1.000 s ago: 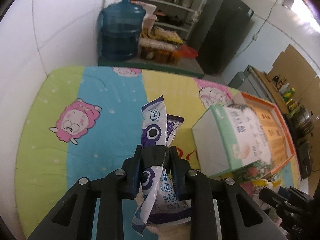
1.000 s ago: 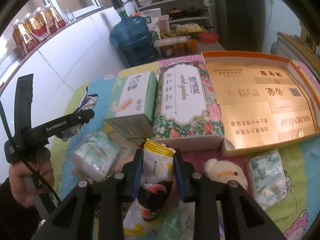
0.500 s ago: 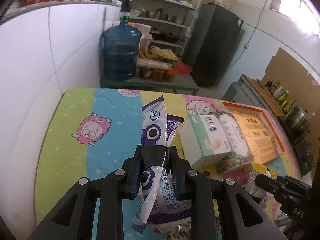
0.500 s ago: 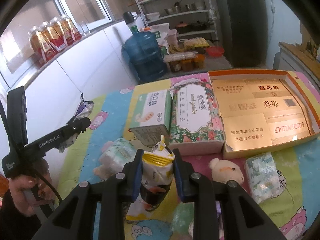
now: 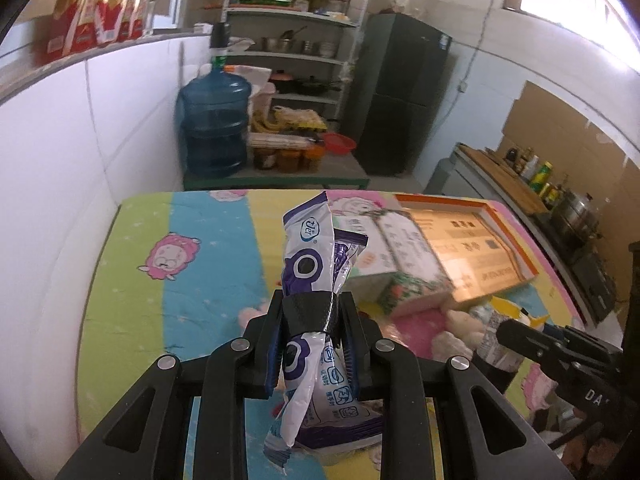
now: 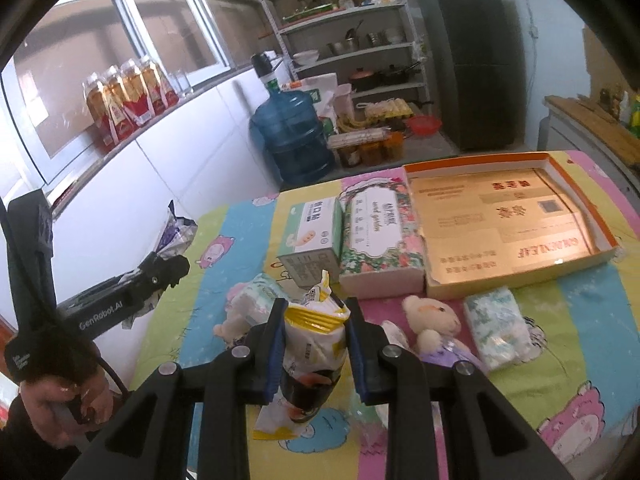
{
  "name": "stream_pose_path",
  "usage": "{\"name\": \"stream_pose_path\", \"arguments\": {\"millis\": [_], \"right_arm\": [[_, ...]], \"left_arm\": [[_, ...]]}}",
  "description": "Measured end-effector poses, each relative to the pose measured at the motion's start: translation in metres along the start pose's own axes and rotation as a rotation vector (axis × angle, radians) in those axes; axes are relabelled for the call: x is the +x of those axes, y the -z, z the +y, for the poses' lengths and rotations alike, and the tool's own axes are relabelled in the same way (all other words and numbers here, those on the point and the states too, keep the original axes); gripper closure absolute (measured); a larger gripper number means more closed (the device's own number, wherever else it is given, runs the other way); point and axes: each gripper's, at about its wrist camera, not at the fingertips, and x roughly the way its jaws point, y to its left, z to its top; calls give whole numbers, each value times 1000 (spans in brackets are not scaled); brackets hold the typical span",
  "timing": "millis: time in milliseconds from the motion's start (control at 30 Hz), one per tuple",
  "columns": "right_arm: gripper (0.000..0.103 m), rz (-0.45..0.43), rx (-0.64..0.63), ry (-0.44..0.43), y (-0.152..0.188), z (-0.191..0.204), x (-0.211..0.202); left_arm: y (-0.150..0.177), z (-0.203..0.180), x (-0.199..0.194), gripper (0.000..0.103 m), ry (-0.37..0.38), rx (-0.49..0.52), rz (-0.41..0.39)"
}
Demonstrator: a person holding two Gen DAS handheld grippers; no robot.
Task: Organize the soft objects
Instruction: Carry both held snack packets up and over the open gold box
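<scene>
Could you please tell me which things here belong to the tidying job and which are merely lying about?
Job: purple packet, yellow packet, teddy bear, tissue pack, orange box.
Lying about: water jug, fridge, shelves.

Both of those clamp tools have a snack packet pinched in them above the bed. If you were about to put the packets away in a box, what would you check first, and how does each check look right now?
1. left gripper clamped on the purple and white packet: ok, pads squeeze its middle.
2. right gripper clamped on the yellow and white packet: ok.
3. Both packets lifted clear of the cartoon sheet: ok.
4. orange tray box open to receive things: ok, lid off, only flat gold cards inside.
5. Path to the tray: cannot tell; the floral box and green box stand beside it.
6. teddy bear and tissue pack left on the sheet: not ok, unsorted.
</scene>
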Motion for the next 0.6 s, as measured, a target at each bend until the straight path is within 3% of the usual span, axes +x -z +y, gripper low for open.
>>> {"name": "stream_pose_path", "arguments": {"millis": [600], "right_arm": [[74, -67, 42, 147, 3, -53, -55]], "left_arm": [[12, -93, -4, 78, 111, 84, 0]]}}
